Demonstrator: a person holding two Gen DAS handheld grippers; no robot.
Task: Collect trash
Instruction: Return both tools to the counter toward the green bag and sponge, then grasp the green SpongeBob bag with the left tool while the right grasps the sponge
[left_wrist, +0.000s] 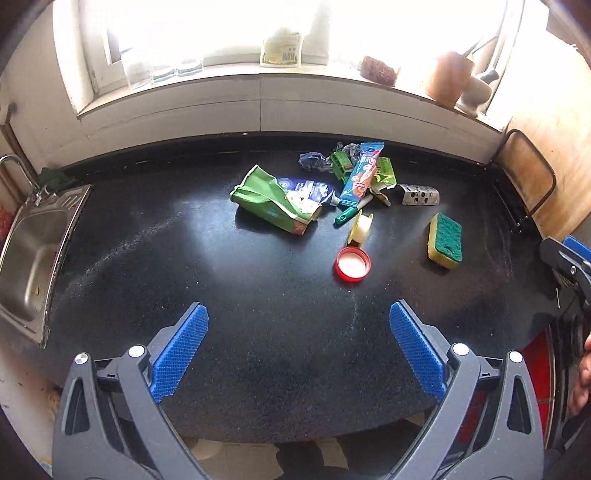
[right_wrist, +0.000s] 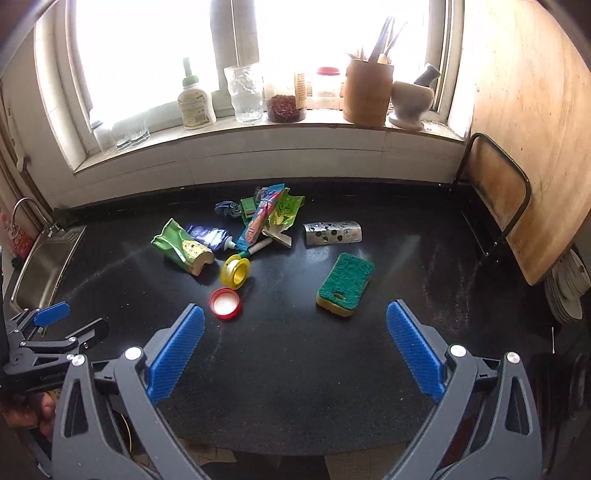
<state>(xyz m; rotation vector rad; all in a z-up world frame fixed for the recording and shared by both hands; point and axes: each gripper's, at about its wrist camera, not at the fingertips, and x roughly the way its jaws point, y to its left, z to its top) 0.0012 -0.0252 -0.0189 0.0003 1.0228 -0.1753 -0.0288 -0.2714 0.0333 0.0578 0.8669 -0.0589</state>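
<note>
A pile of trash lies on the black counter: a crumpled green bag, a blue and red wrapper, a green marker, a yellow tape reel, a red lid and green cartons. My left gripper is open and empty, hovering over the counter's near edge. My right gripper is open and empty, to the right of the left one, near the lid.
A green and yellow sponge and a perforated metal piece lie right of the pile. A steel sink is at the left. The windowsill holds jars, a bottle, a utensil pot and a mortar. A wooden board stands at the right.
</note>
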